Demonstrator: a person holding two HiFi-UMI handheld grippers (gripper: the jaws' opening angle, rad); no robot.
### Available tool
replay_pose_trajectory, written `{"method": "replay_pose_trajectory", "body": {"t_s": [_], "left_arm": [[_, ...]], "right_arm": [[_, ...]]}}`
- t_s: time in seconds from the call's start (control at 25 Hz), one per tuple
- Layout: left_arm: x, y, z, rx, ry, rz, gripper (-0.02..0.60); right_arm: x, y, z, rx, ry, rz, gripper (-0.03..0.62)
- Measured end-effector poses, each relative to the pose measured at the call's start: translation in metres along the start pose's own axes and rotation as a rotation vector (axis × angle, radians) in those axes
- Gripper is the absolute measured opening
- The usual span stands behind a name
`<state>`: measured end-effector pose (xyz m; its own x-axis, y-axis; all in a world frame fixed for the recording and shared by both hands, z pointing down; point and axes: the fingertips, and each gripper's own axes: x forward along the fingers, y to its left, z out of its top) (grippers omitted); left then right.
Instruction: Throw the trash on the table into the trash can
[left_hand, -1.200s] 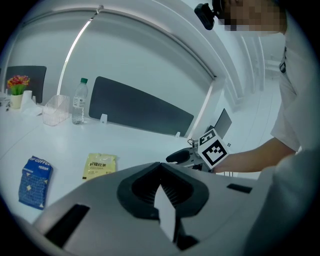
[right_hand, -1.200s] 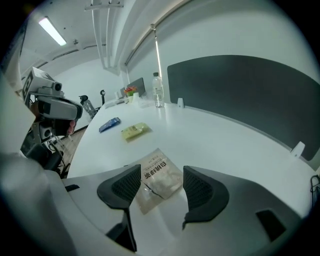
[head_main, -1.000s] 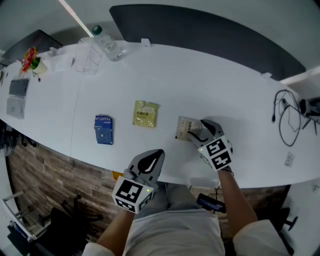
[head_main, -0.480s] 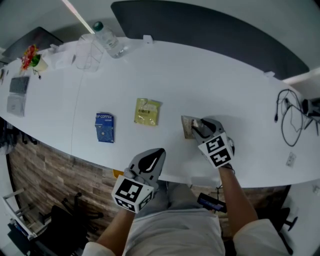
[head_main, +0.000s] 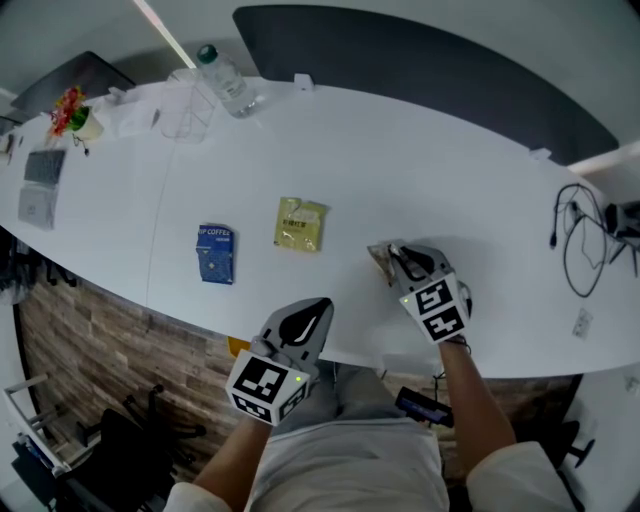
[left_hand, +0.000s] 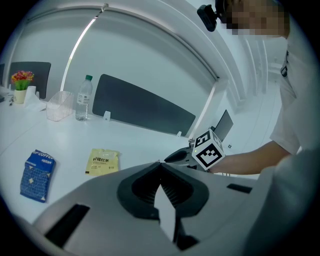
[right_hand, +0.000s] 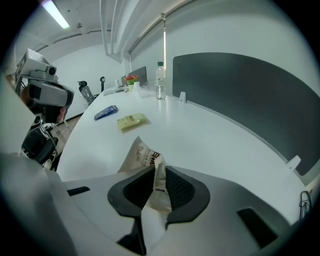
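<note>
Three packets lie on the white table (head_main: 450, 180). At the left is a blue coffee packet (head_main: 215, 253) (left_hand: 36, 175), and a yellow-green tea packet (head_main: 300, 224) (left_hand: 104, 161) (right_hand: 131, 120) sits in the middle. My right gripper (head_main: 398, 256) (right_hand: 159, 162) has just been closing on a beige printed packet (head_main: 381, 262) (right_hand: 141, 154). Its pads now pinch the packet's near edge, and the far end of the packet rears up off the table. My left gripper (head_main: 318, 303) (left_hand: 160, 164) hangs shut and empty off the table's near edge. No trash can shows.
A water bottle (head_main: 222, 78) and a clear container (head_main: 183, 105) stand at the far left. A dark divider panel (head_main: 420, 70) runs along the table's far side. Cables (head_main: 580, 240) lie at the right end. A flower pot (head_main: 70, 115) stands far left.
The right gripper's jaws closed from wide open onto the beige packet, which went from lying flat to folded and tipped up. The left gripper stayed still.
</note>
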<state>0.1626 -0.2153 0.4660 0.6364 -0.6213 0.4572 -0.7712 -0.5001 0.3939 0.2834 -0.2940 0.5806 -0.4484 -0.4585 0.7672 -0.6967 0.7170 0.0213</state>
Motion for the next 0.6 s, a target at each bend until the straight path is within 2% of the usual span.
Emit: {"method": "replay_pose_trajectory", "body": {"t_s": [0.6], "left_arm": [[-0.028, -0.007, 0.012, 0.01, -0.056, 0.042, 0.003]], "right_arm": [[-0.054, 0.01, 0.023, 0.002, -0.08, -0.014, 0.081]]}}
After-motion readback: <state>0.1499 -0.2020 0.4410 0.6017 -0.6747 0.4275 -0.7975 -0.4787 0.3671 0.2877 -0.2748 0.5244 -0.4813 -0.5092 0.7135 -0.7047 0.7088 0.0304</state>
